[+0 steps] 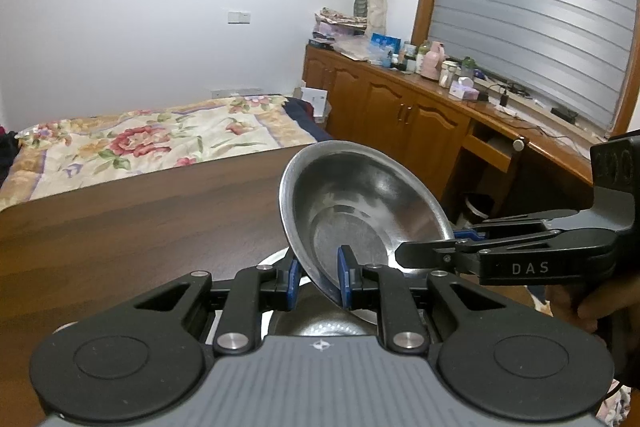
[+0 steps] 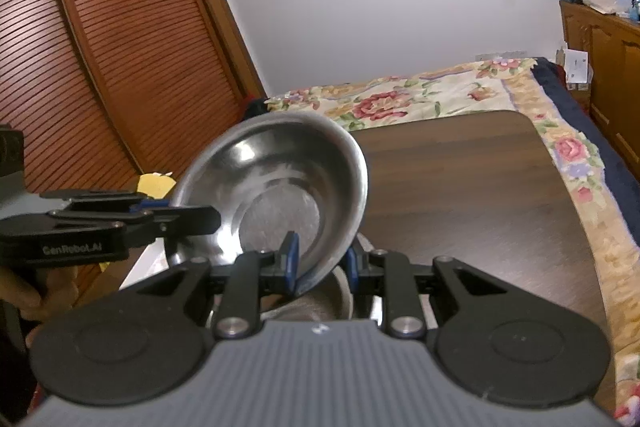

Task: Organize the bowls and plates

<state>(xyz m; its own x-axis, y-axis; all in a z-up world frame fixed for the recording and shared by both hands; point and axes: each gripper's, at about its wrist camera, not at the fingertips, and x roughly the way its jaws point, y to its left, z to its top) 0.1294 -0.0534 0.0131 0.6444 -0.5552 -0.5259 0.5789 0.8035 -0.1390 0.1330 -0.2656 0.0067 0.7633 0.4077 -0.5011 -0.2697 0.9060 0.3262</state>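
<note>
A steel bowl (image 1: 360,203) is held tilted above the dark wooden table (image 1: 140,227). My left gripper (image 1: 319,277) is shut on its near rim. My right gripper (image 1: 460,243) comes in from the right and is shut on the opposite rim. In the right wrist view the same bowl (image 2: 280,183) is pinched at its lower rim by my right gripper (image 2: 320,265), and my left gripper (image 2: 176,217) clamps the bowl's left rim. Under the bowl lie more steel dishes (image 2: 316,301), partly hidden; they also show in the left wrist view (image 1: 316,327).
A bed with a floral cover (image 1: 152,143) lies beyond the table's far edge. A wooden cabinet run (image 1: 400,107) with bottles stands at the right. Louvred wooden doors (image 2: 100,47) stand at the left. The table (image 2: 460,207) extends right of the bowl.
</note>
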